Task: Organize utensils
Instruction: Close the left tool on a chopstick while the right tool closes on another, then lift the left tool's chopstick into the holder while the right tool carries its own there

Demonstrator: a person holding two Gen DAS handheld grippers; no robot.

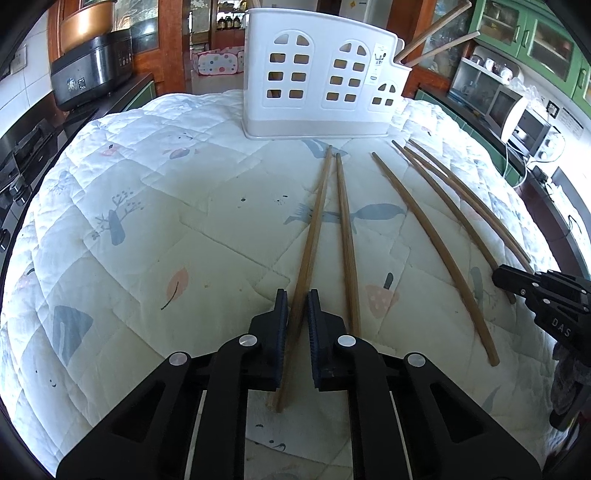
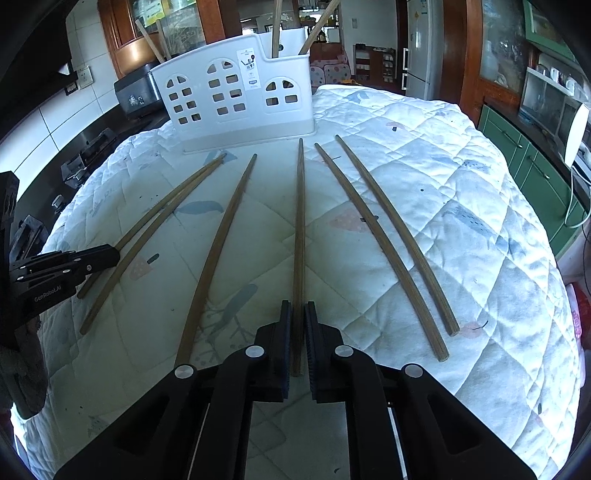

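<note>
Tongs of the left gripper [image 1: 296, 300], bottom centre of the left wrist view, are clamped on one wooden chopstick [image 1: 308, 236] close to its thick butt end, the blue pads pressing both flanks while the stick's tip points up-frame toward the holder. Tongs of the right gripper [image 2: 297, 312], bottom centre of the right wrist view, are likewise clamped near the butt of a second chopstick [image 2: 299, 221]. Both held sticks lie along the quilted cloth [image 2: 461, 206], or just off it; which cannot be told.

Loose chopsticks [image 2: 384, 236] lie fanned on the cloth to either side, some touching in pairs. Beyond their tips, upper centre of each frame, stands the white perforated utensil holder [image 1: 314, 85]; several chopsticks [image 2: 275, 27] stand upright or leaning in its lower end compartment.

Handling, as judged: each stick is light, rigid and slender, with a smooth finish that may pivot or slip between flat pads. A grip near the butt leaves the long tip free to droop or swing; a hold nearer mid-length would steady it, though the butt grip keeps the tongs clear of the compartment rim on insertion.
</note>
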